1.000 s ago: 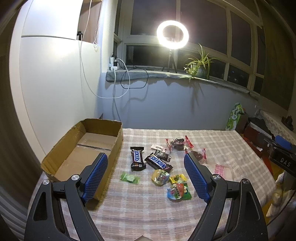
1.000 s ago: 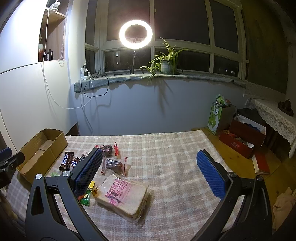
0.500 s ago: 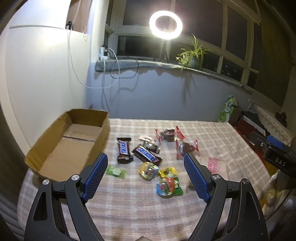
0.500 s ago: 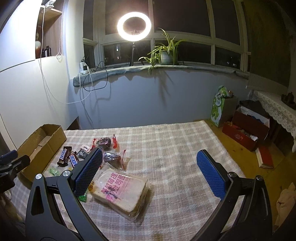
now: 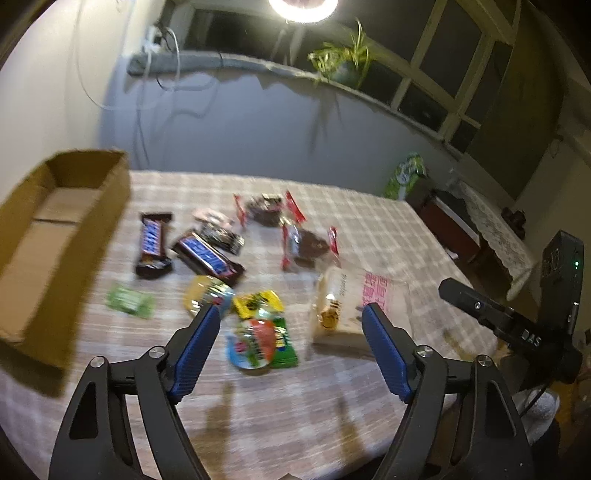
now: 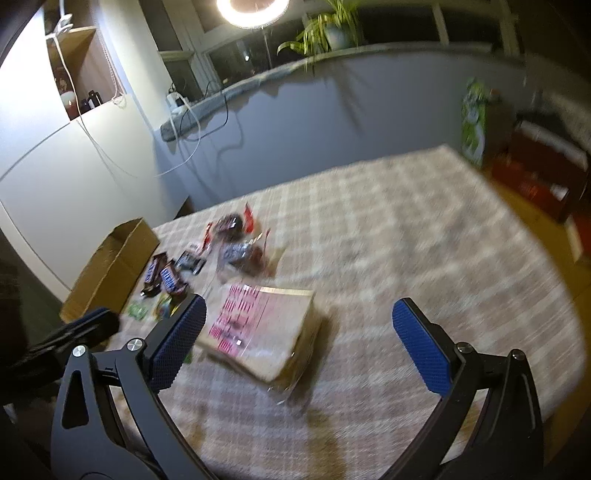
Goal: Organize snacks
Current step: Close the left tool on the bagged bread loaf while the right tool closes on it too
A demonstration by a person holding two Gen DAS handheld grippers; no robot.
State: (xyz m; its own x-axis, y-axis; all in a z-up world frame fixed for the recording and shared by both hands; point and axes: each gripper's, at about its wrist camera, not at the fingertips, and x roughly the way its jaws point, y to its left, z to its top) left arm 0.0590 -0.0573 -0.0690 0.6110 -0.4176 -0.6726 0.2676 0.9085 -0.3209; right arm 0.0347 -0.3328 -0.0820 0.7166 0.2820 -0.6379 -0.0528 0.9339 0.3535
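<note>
On checked tablecloth [image 5: 369,229], snacks, cardboard box [image 5: 55,229]

Home room: checked tablecloth [image 6: 406,240], windowsill plant [image 5: 341,61], ring light [image 6: 253,11], wall shelf [image 6: 79,74].

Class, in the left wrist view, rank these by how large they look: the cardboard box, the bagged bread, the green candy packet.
1. cardboard box, though it sits nearest the lens edge, which exaggerates it.
2. bagged bread.
3. green candy packet.
</note>
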